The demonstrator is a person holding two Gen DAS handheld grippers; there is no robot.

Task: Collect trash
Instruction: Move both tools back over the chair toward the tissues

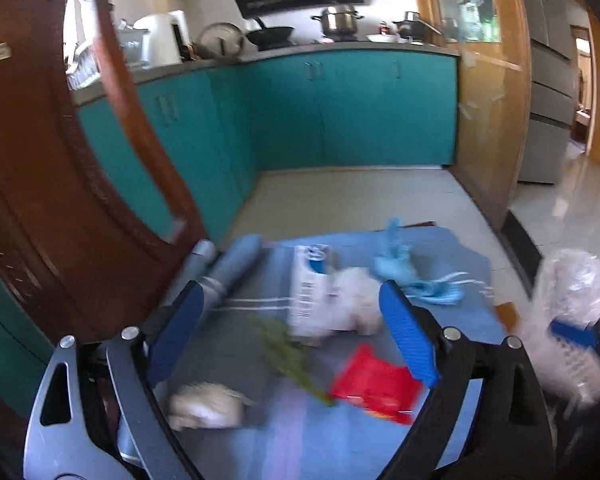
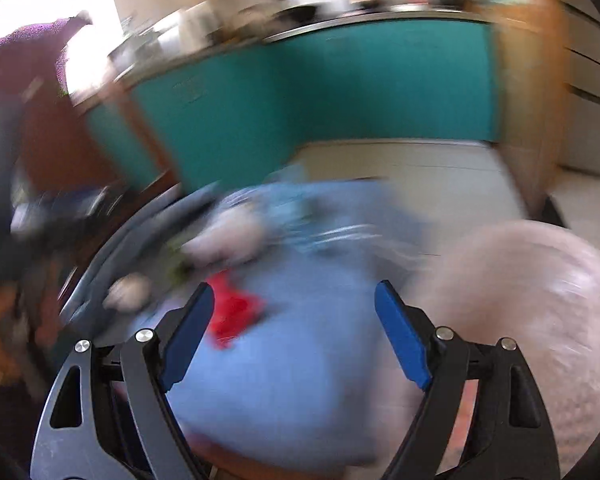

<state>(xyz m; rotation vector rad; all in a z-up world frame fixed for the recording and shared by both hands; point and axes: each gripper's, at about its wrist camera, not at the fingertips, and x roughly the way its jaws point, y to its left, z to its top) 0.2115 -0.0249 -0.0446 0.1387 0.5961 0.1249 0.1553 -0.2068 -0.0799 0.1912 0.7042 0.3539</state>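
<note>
Over blue cloth (image 1: 340,440), both hand-held grippers (image 1: 290,312) (image 2: 294,312) wide open, empty, red wrapper (image 1: 374,388), carton (image 1: 310,292), chair (image 1: 40,184) beside.

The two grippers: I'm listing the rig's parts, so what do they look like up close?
Both are built alike. The left gripper has two blue textured pads on black fingers, grey metal linkage plates with cut-outs, and round silver pivot bolts. The right gripper has matching blue pads, dark linkages and silver bolts. No cables or markings show.
</note>
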